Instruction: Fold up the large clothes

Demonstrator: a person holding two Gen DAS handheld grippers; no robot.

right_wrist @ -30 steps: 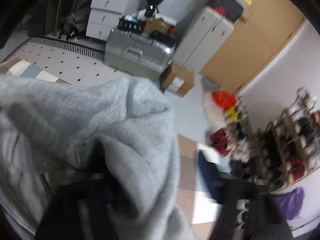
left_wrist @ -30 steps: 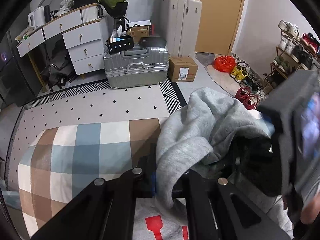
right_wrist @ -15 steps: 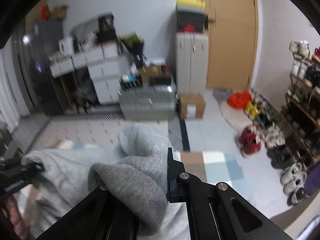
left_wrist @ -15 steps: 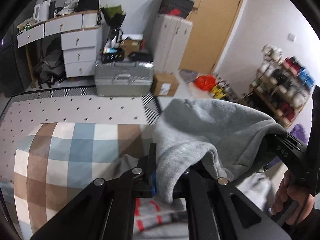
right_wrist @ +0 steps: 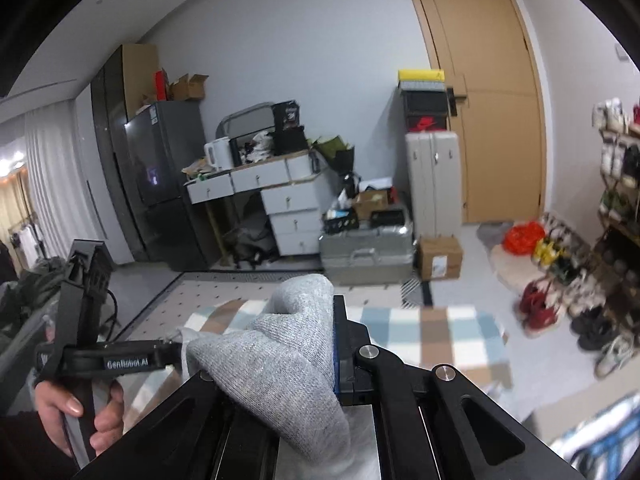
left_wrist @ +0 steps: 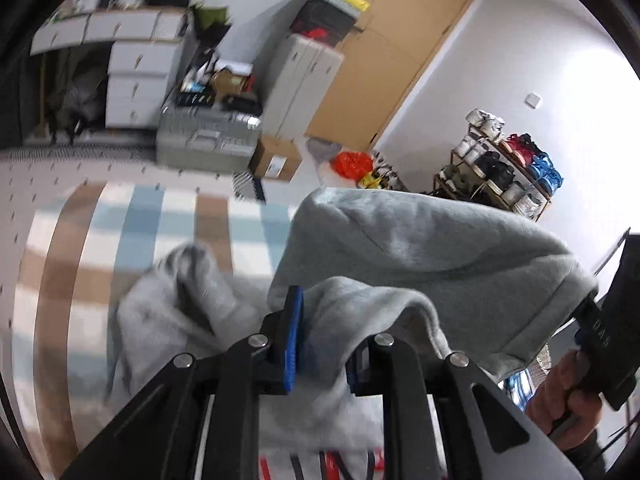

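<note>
Cluttered bedroom, checked blanket (left_wrist: pixel 132 216) as the work surface. Left gripper (left_wrist: pixel 320 340): blue pads with a fold of the grey sweatshirt (left_wrist: pixel 420 248) between them; jaws have just been opening a little, cloth still bunched in the gap and draped over the right finger. Right gripper (right_wrist: pixel 320 344): jaws together, clamped on a ribbed edge of the same sweatshirt (right_wrist: pixel 280 368), which covers the left finger completely. Sweatshirt hangs lifted and stretched between the two grippers above the blanket; a loose part, maybe a sleeve, lies crumpled on the blanket in the left view, red print showing at the bottom edge. Each view catches the other gripper held in a hand: right hand (left_wrist: pixel 568 396) at the right edge, left hand (right_wrist: pixel 80 412) at lower left. Beyond: silver case (right_wrist: pixel 368 256), cardboard box (right_wrist: pixel 440 258), white drawers (right_wrist: pixel 292 216), wooden door (right_wrist: pixel 488 92), shoe rack (left_wrist: pixel 500 172). Left view is motion-blurred.
</note>
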